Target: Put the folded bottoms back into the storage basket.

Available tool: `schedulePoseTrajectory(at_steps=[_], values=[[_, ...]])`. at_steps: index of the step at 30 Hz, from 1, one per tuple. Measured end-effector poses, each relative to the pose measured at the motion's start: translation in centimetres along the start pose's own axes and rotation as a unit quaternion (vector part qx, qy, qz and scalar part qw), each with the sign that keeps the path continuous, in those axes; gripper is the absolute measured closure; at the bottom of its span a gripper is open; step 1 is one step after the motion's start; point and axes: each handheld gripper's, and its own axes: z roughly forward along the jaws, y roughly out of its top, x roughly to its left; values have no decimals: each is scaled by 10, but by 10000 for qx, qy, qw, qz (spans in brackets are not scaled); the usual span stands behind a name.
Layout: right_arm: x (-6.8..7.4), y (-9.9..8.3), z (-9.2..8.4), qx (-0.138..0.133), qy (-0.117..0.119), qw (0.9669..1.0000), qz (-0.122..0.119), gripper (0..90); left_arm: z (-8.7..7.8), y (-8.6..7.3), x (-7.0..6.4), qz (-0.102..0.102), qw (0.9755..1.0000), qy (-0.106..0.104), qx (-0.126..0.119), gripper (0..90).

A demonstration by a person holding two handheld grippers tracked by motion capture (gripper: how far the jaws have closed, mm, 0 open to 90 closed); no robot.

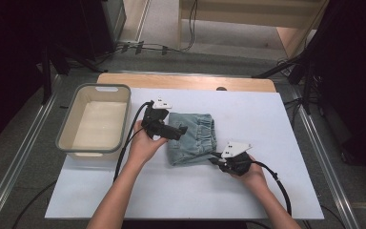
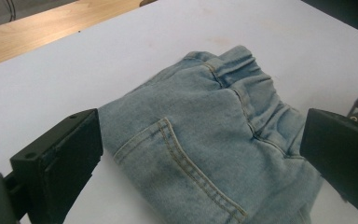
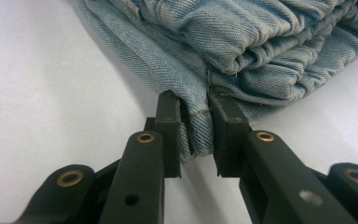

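Note:
A folded pair of light-blue denim shorts [image 1: 193, 138] lies in the middle of the white table top. My right gripper [image 1: 218, 161] is at the shorts' near right corner, shut on a fold of the denim hem [image 3: 197, 126]. My left gripper [image 1: 178, 131] hovers over the left side of the shorts, its jaws wide open on either side of the back pocket [image 2: 186, 163], with nothing pressed between them.
An empty grey tub [image 1: 95, 119] stands at the left of the white table top [image 1: 181, 191]. A wooden strip [image 1: 186, 81] runs along the far edge. Cables trail from both grippers toward the near edge.

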Motion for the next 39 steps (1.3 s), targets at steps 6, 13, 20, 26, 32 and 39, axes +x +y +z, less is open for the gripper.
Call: schedulePoseTrajectory(at_steps=[6,13,20,26,32,39], values=[[0,0,0,-4,2,10000,3,740,7,7,10,-122,9999,26,53,0],[0,0,0,-6,7,10000,6,740,16,15,20,-245,9996,86,126,0],[0,0,0,-10,18,10000,5,740,25,24,29,-351,9990,156,218,0],[0,0,0,-11,14,10000,-6,740,31,27,36,-447,9983,227,283,0],[0,0,0,-11,14,10000,-7,740,37,25,46,-619,9972,273,326,0],[0,0,0,-12,13,10000,26,740,45,20,60,-830,9952,323,406,0]])
